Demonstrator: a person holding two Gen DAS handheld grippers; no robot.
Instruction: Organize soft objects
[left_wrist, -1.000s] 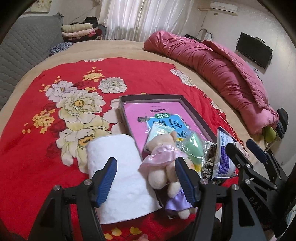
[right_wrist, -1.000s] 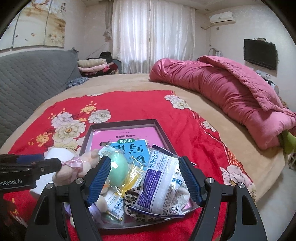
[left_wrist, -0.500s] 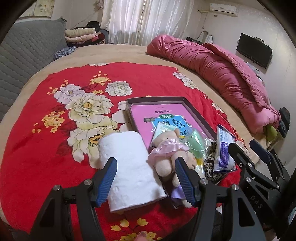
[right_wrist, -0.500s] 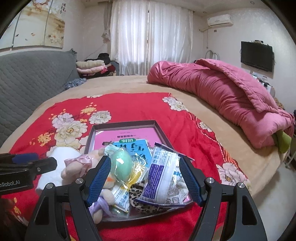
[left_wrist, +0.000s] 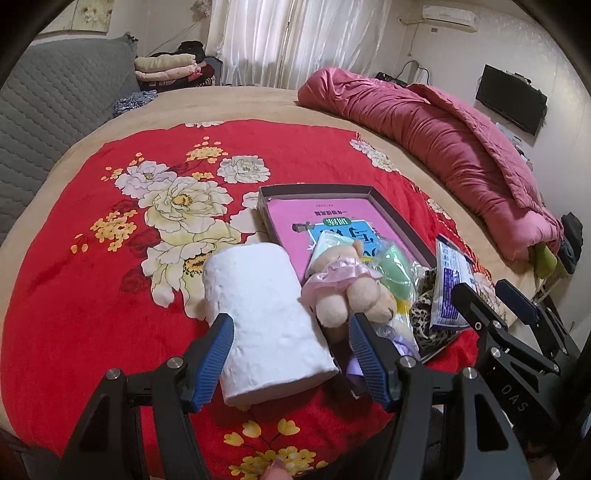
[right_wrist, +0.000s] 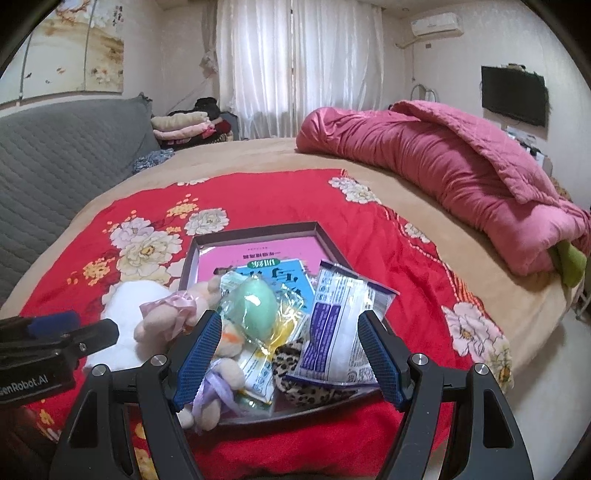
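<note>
The far half of the tray (right_wrist: 258, 236) lies bare above the pink book (right_wrist: 258, 258), with open red blanket (left_wrist: 92, 295) off to the left. Nearer, the teddy bear (left_wrist: 343, 284), green egg (right_wrist: 256, 308), snack packet (right_wrist: 340, 325) and leopard pouch (right_wrist: 310, 387) crowd the tray's near end. The paper roll (left_wrist: 262, 317) lies just beside the tray's left wall.

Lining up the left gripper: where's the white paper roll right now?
In the left wrist view the white paper roll lies on the red floral blanket, outside the tray on its left, beside the pink-skirted plush bear.

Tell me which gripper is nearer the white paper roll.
Left. The left gripper hangs open right over the white paper roll; the right gripper is over the tray.
</note>
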